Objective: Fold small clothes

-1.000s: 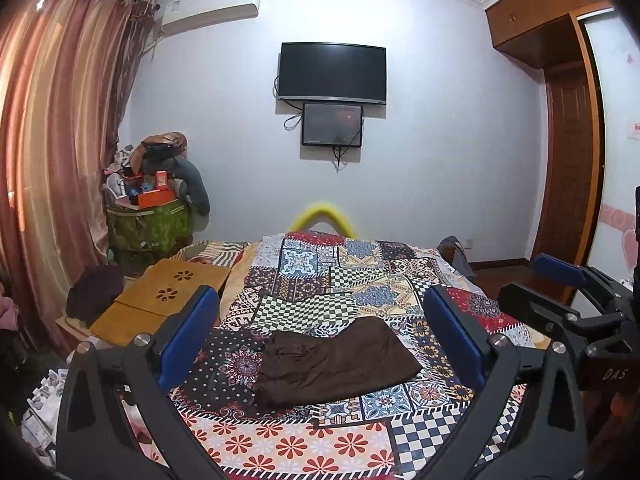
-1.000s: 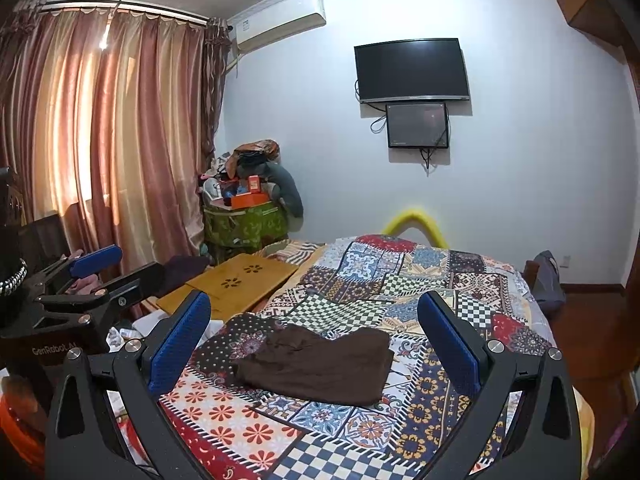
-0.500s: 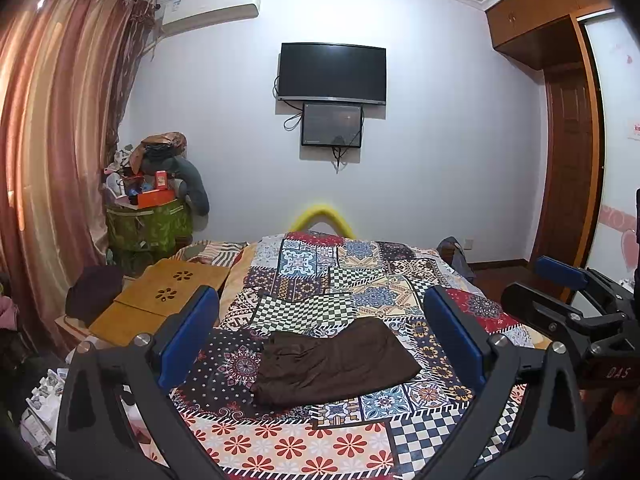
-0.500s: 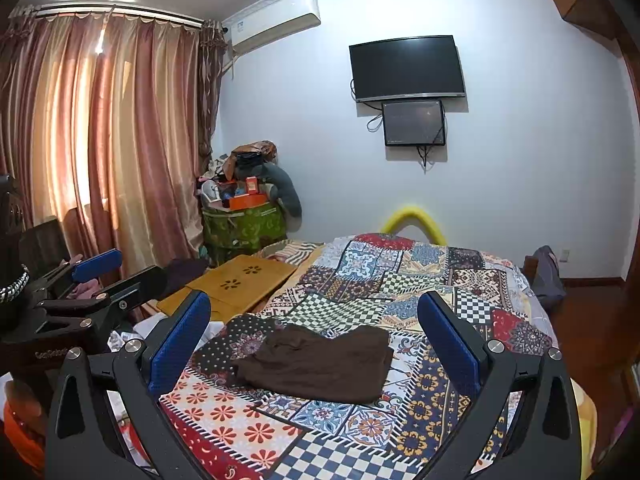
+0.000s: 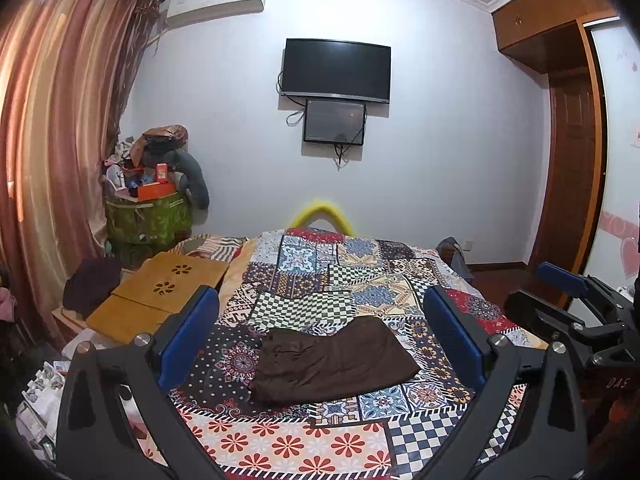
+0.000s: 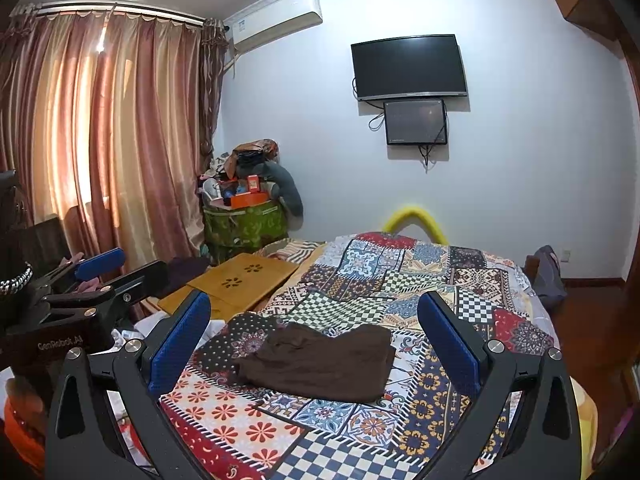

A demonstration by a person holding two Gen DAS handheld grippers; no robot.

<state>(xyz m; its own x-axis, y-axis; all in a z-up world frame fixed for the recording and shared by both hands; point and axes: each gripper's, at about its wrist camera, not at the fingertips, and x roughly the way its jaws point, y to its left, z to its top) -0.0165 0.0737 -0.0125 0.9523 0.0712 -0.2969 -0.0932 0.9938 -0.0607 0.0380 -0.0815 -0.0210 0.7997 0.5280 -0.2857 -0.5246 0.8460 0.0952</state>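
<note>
Bare quilt [image 5: 304,308] around garment [image 5: 332,364], wooden tray [image 5: 168,292] leftward

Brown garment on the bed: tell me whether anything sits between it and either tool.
Nothing visible does. The brown garment lies alone on the patchwork bedspread, with only bare quilt between it and the open left tool and open right tool. The wooden lap desk sits off to the left, clear of both paths.

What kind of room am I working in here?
A home bedroom, most likely: a bed with a patchwork cover, a television on the wall, curtains over the window. Brown clothes lie on the bed.
</note>
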